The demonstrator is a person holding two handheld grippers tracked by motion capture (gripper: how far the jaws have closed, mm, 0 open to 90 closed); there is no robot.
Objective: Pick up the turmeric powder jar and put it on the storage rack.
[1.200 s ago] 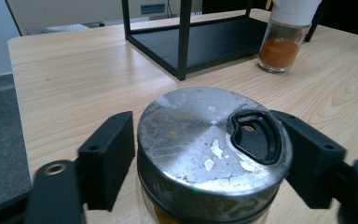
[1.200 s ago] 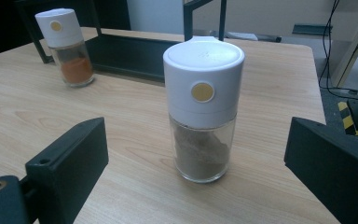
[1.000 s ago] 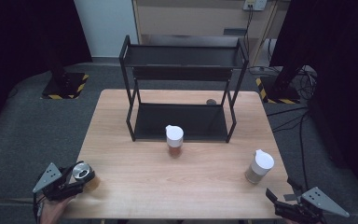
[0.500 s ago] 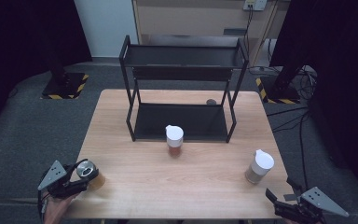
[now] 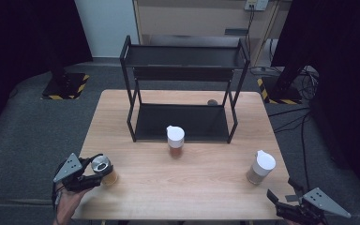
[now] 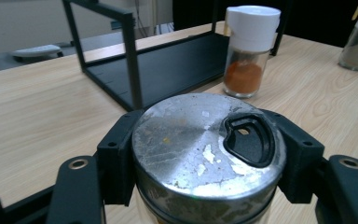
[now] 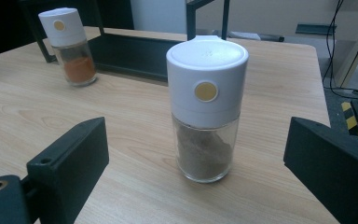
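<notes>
Since the earlier high view, the left gripper [image 5: 90,174] has carried the metal-lidded jar [image 5: 103,169] from the bench edge at lower left a little toward the middle of the frame; its fingers [image 6: 116,158], which had just been closing, are now clamped on the jar's sides below the lid. The jar now hangs over the bench's [image 5: 201,187] lower-left corner; whether it touches the wood I cannot tell. Its round lid is scuffed silver metal with pale flecks and a black pour flap near one edge, and amber contents show through the glass beneath.

Nothing else has shifted. The right gripper [image 5: 290,208] sits at lower right, its fingers [image 7: 70,158] wide apart on either side of the brown spice jar [image 7: 207,107], not touching it. That jar has a white cap with a plain yellow dot. The orange spice jar [image 5: 175,140] stands at centre, just in front of the black rack [image 5: 183,89]. No writing is readable anywhere.
</notes>
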